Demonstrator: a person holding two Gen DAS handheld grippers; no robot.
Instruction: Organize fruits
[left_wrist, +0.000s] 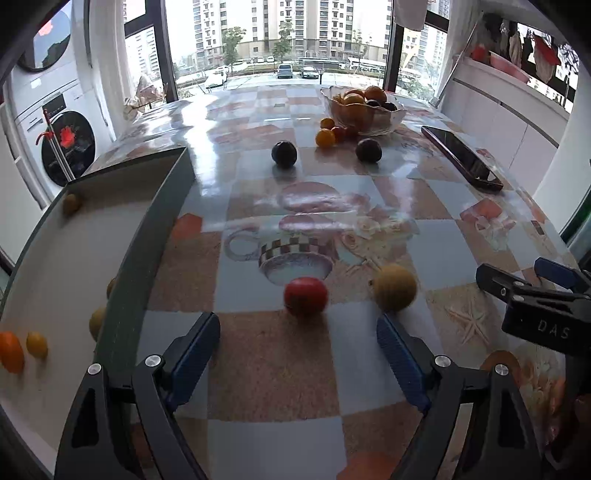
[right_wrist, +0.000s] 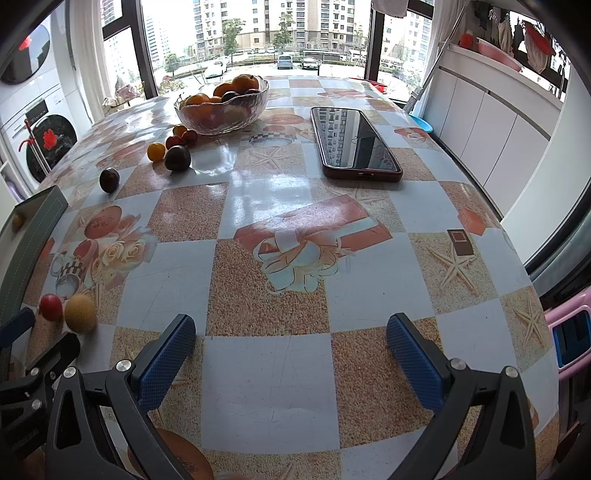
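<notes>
A red tomato (left_wrist: 306, 296) and a tan round fruit (left_wrist: 394, 288) lie on the table just ahead of my open, empty left gripper (left_wrist: 298, 332). Both also show in the right wrist view, the tomato (right_wrist: 51, 306) and the tan fruit (right_wrist: 79, 313), at the far left. A grey tray (left_wrist: 122, 295) with several small yellow and orange fruits stands at the left. Two dark plums (left_wrist: 284, 154) (left_wrist: 368, 150) and small tomatoes (left_wrist: 325, 137) lie near a glass bowl (left_wrist: 364, 110) of fruit. My right gripper (right_wrist: 291, 343) is open and empty over bare table.
A phone (right_wrist: 354, 144) in a red case lies at the back right of the table. A washing machine (left_wrist: 55, 140) stands at the left beyond the table. White cabinets (right_wrist: 491, 125) run along the right. The right gripper shows in the left wrist view (left_wrist: 532, 291).
</notes>
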